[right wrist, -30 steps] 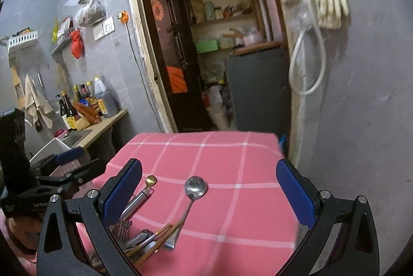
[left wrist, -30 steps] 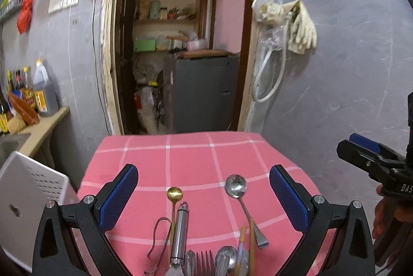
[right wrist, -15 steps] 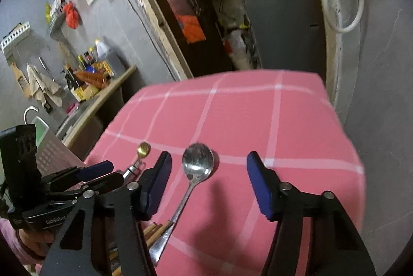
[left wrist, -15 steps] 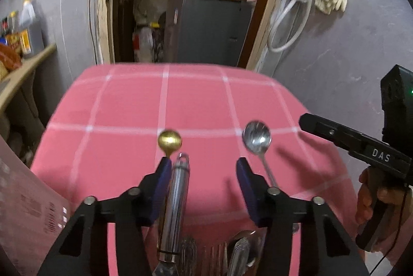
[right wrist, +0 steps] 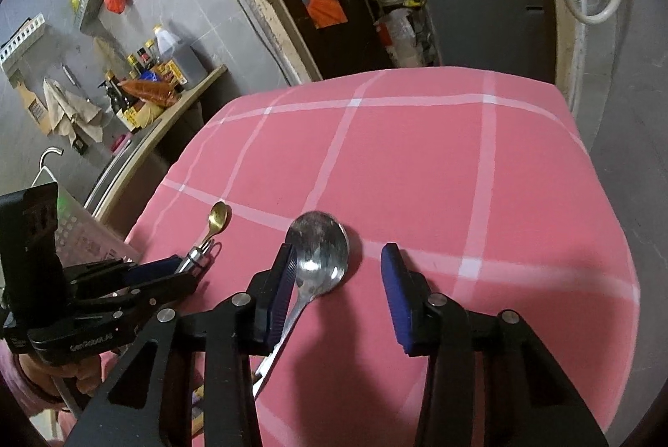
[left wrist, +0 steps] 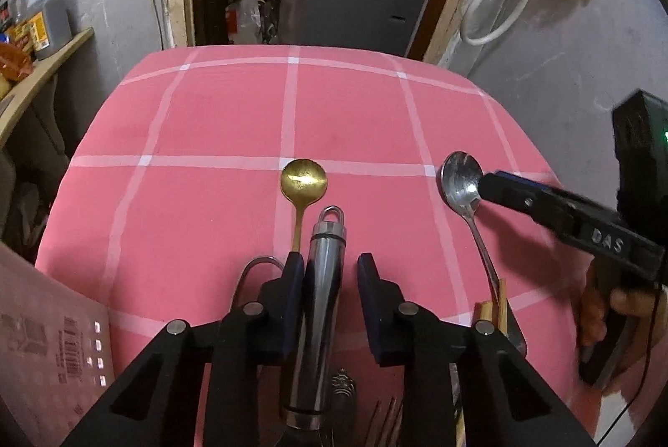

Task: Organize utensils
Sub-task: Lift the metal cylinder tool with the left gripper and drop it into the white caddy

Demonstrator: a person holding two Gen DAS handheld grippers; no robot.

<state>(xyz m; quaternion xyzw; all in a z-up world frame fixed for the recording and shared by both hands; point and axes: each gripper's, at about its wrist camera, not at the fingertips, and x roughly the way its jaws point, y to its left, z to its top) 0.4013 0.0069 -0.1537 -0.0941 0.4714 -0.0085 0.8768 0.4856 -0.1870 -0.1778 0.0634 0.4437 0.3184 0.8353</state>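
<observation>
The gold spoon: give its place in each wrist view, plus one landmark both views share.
Left wrist: gold spoon lies centre frame on the cloth, just beyond the steel handle.
Right wrist: gold spoon lies left of centre, beyond the left gripper.
Shared landmark: silver spoon.

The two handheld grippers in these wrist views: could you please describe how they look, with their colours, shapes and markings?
Both are black, angular frames with triangular cut-outs, silver pivot bolts and flat dark blue ribbed pads. The left gripper carries small white lettering on its side in the right wrist view. The right gripper is marked "DAS", with a boxy black block showing a green light and a thin black cable below its handle.
</observation>
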